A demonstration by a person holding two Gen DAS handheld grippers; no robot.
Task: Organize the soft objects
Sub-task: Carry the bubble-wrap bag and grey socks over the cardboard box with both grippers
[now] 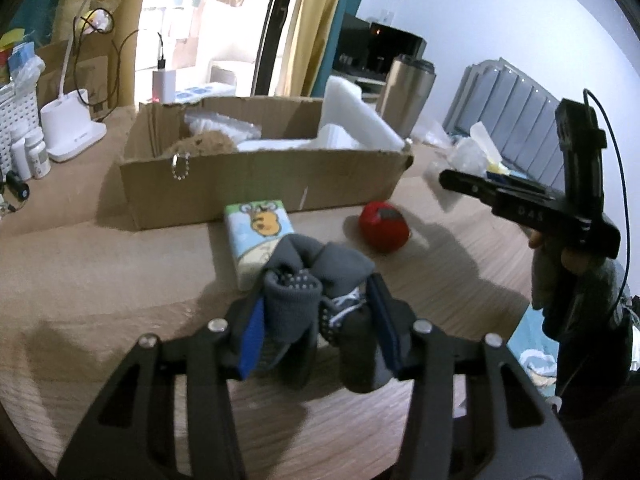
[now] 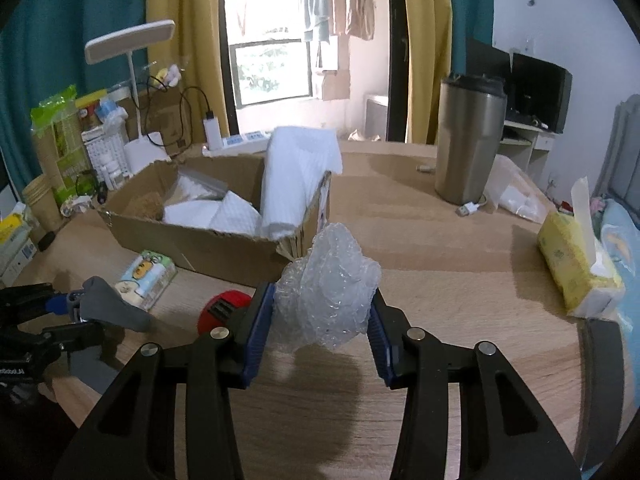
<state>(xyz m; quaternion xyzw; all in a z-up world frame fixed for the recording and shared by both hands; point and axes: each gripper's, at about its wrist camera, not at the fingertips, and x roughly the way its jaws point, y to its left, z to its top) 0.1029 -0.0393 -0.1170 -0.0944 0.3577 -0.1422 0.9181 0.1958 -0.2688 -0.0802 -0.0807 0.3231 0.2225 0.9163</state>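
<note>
My left gripper (image 1: 316, 308) is shut on a bundle of grey socks (image 1: 316, 276) and holds it above the wooden table (image 1: 100, 272). My right gripper (image 2: 322, 316) is shut on a wad of clear bubble wrap (image 2: 328, 288), lifted near the box corner. The open cardboard box (image 1: 256, 188) stands ahead and holds white foam sheets (image 1: 356, 116) and a brown plush (image 1: 200, 144). A tissue pack with a cartoon print (image 1: 258, 236) and a red soft ball (image 1: 382, 228) lie on the table in front of the box. The socks also show in the right wrist view (image 2: 108, 308).
A steel tumbler (image 2: 468, 140) stands at the back right, a yellow tissue pack (image 2: 576, 268) at the right edge. A white desk lamp (image 1: 68, 128), bottles and a power strip (image 2: 240, 144) crowd the back left. A plastic bag (image 2: 516, 192) lies by the tumbler.
</note>
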